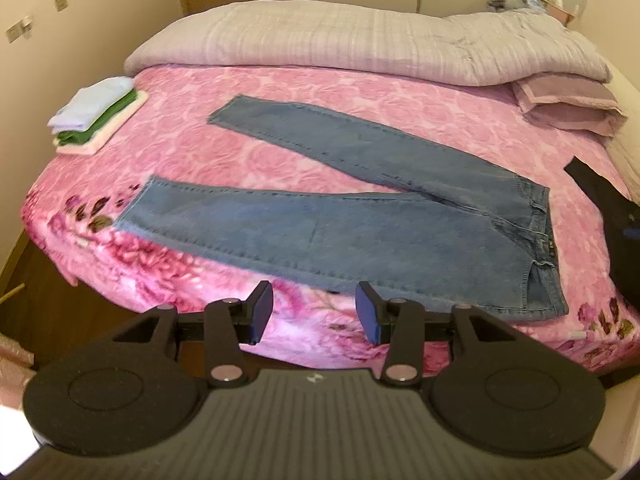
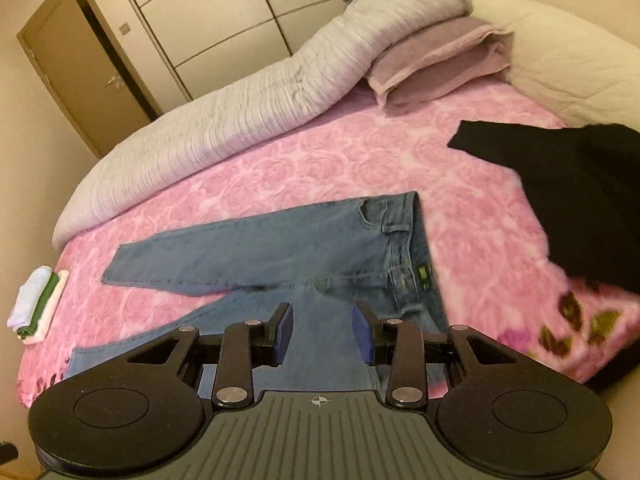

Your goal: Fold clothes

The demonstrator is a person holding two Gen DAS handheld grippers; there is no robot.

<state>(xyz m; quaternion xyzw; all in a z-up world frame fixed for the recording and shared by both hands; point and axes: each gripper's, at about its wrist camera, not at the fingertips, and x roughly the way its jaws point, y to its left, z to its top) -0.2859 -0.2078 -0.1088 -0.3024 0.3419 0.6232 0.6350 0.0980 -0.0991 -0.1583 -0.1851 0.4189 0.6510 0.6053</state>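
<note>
A pair of blue jeans (image 1: pixel 340 216) lies flat on the pink floral bedspread (image 1: pixel 280 100), legs spread to the left, waistband to the right. It also shows in the right wrist view (image 2: pixel 280 248). My left gripper (image 1: pixel 316 312) is open and empty, above the bed's near edge just short of the nearer leg. My right gripper (image 2: pixel 322 330) is open and empty, hovering over the jeans' seat and upper leg, near the waistband (image 2: pixel 416 248).
A small stack of folded clothes (image 1: pixel 96 116), white, green and pale blue, sits at the bed's left side. A black garment (image 2: pixel 576 192) lies at the right. A rolled grey quilt (image 1: pixel 360 40) and pink pillows (image 1: pixel 568 104) line the far side.
</note>
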